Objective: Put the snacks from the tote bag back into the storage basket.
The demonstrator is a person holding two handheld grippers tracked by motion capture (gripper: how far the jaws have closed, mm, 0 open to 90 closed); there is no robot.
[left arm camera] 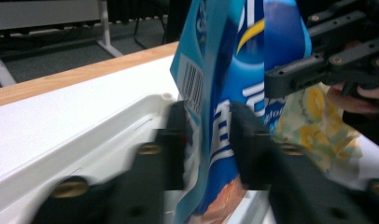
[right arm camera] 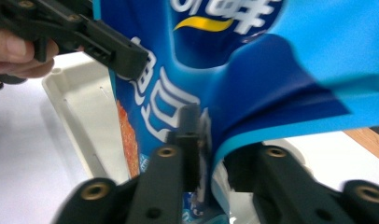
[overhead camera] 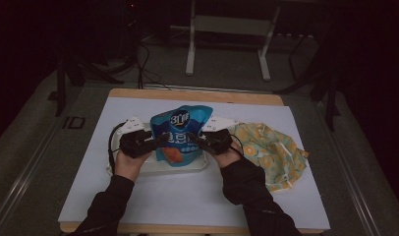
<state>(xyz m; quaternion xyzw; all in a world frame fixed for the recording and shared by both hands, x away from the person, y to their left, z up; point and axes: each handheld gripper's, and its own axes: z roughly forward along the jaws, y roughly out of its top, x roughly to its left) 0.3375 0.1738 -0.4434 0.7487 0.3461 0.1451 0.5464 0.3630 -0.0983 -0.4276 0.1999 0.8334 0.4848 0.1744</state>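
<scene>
The blue snack bag [overhead camera: 180, 133] stands upright over the white tray [overhead camera: 153, 168] on the white-covered counter [overhead camera: 187, 196], between the two hand-held grippers.

The left hand-held gripper [overhead camera: 156, 141] meets the bag's left edge. In the left gripper view, its jaws stand slightly apart on either side of the bag [left arm camera: 225, 116]; the edge lies between them. Whether the pads press on the film is probably not decidable, because the frame is blurred.

The right hand-held gripper [overhead camera: 196, 140] meets the bag's right edge. In the right gripper view, the folded edge of the bag [right arm camera: 215, 93] lies between its jaws, which stand a little apart; one pad sits against the film and the other is just beside it.

Labels: the high view shows a round dark emblem with white characters near the bag's top. The right gripper view shows large white characters, a yellow swoosh and an orange food picture. The left gripper view shows a barcode [left arm camera: 192, 86] on the bag's reverse face.

Beyond the right hand, a yellow patterned cloth [overhead camera: 273, 152] lies on the counter, beside the tray.
</scene>
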